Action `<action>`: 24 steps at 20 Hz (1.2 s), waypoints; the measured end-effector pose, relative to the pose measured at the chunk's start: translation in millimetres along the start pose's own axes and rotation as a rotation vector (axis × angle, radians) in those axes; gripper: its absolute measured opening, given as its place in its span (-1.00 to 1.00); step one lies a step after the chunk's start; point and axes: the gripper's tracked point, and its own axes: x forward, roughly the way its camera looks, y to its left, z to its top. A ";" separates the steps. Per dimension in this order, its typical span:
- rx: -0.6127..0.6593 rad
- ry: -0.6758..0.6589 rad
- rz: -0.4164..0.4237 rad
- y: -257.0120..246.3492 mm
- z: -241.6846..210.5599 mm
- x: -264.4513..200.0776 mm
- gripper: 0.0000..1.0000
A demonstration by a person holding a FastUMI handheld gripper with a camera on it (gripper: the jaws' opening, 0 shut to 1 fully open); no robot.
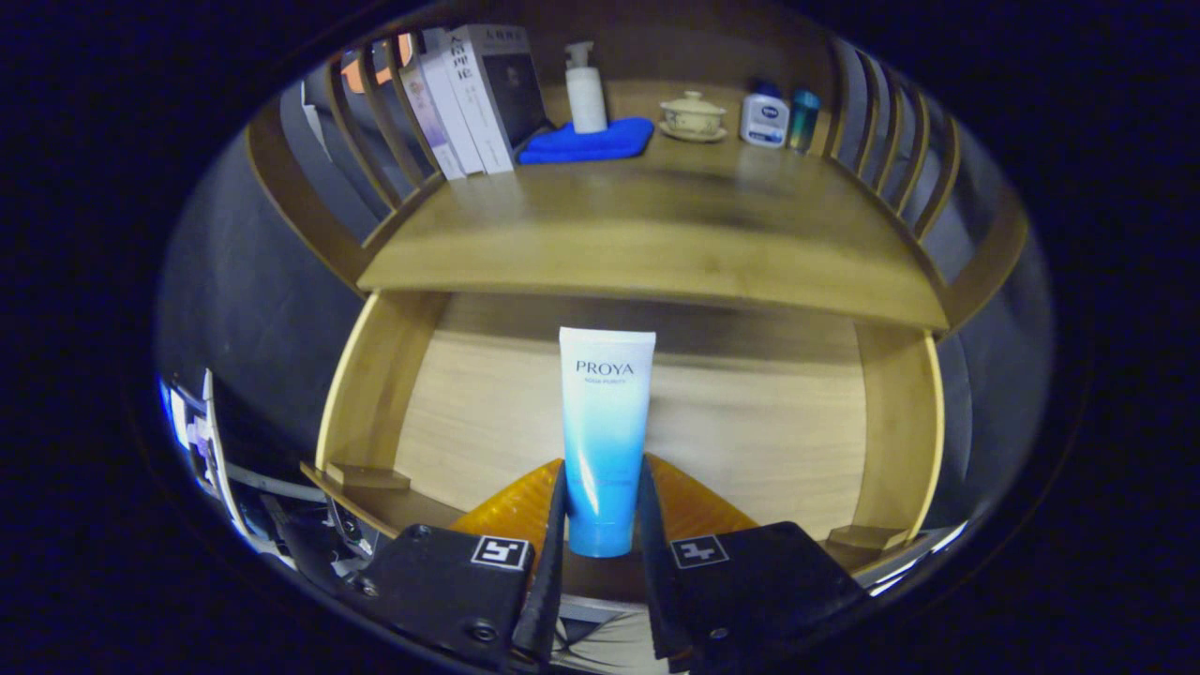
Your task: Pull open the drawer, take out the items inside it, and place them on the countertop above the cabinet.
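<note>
The wooden countertop (656, 234) carries books (473, 98), blue cloth (589, 142), pump bottle (585, 89), lidded cup (693, 116).

Tongs (601, 525): two long flat blades, each rooted in a blocky black housing. Each housing carries a square black-and-white marker tag on top. Round screw heads along the housings' lower edges. Ribbed translucent orange panels fan out behind the blades.

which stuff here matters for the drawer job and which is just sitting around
Job:
- tube, gripped between the gripper fingers
- open drawer
- countertop

Lying about, at the back of the countertop:
- books
- pump bottle on blue cloth
- lidded cup
- two small bottles
</note>
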 end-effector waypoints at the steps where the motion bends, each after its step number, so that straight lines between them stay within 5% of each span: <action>1: -0.007 -0.017 0.003 -0.3 7.8 -4.4 -0.17; 8: -0.022 -0.151 -0.039 -6.4 82.2 -22.1 -0.17; 24: 0.023 -0.227 -0.104 -26.3 179.8 56.6 -0.16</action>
